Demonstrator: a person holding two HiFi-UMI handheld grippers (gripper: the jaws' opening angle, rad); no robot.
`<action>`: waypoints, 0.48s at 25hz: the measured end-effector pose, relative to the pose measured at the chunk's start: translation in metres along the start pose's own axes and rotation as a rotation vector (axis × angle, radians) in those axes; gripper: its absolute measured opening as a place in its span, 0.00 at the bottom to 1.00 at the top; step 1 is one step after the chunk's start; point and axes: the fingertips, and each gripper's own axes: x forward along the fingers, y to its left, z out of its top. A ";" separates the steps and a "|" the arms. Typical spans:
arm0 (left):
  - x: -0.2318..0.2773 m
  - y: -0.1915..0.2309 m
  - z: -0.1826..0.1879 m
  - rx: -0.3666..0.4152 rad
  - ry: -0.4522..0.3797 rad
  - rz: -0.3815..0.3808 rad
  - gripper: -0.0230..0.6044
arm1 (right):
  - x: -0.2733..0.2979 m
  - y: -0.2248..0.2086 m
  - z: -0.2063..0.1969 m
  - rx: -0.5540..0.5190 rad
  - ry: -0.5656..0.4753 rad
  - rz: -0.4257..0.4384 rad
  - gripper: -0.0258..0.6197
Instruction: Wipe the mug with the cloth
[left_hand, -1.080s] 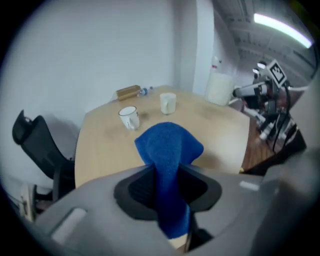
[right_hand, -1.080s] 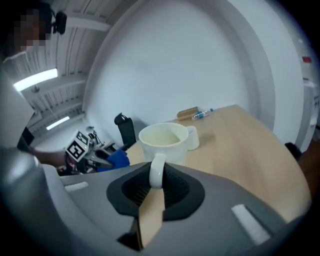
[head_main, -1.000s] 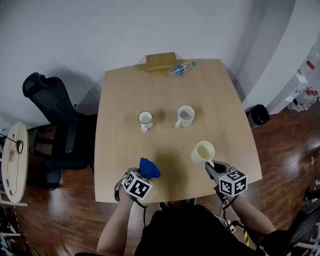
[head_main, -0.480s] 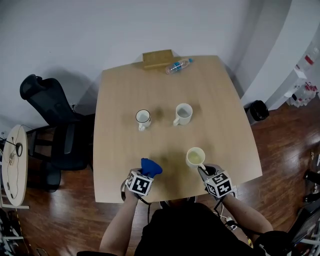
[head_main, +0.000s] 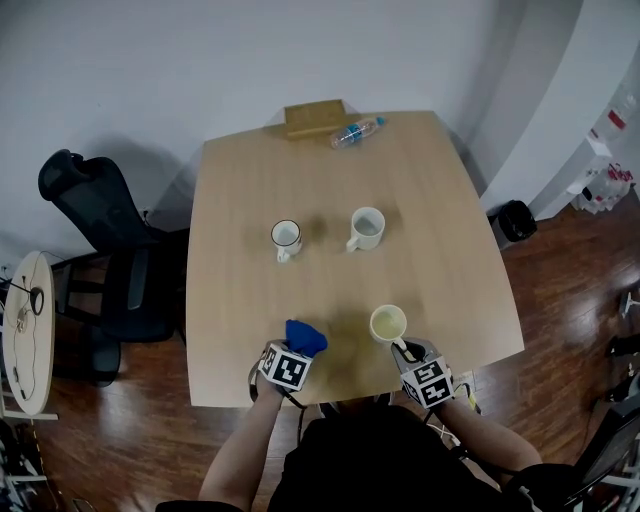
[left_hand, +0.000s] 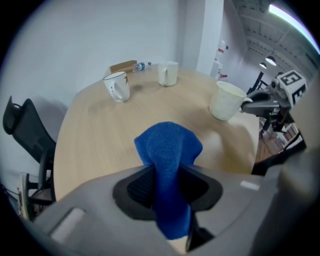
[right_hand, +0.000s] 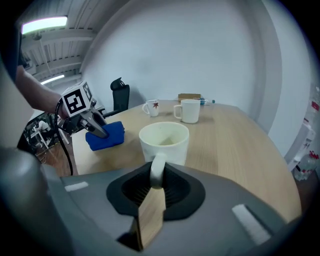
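Standing by the table's (head_main: 330, 190) near edge, the mug (head_main: 388, 324) is clamped at its handle (right_hand: 157, 170) by the right gripper (head_main: 405, 348). The left gripper (head_main: 299, 351), jaws closed on the blue cloth (head_main: 305, 336), sits nearby, apart. Contact seems not yet made; next, cloth must meet mug.

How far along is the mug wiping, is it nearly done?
Done: the left hand-held gripper pinches the blue cloth, and the right hand-held gripper clamps the cream mug by its handle. In hand: both held, apart. Left: the wiping itself, it seems.
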 end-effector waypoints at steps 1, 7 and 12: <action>0.001 0.000 0.000 0.001 -0.004 -0.001 0.24 | 0.000 0.001 0.000 -0.012 -0.004 -0.005 0.11; 0.004 0.001 0.000 -0.035 -0.038 -0.016 0.35 | 0.012 0.001 -0.030 0.043 0.080 0.015 0.31; -0.014 0.000 -0.001 -0.164 -0.118 -0.070 0.57 | 0.005 -0.002 -0.031 0.057 0.098 -0.007 0.37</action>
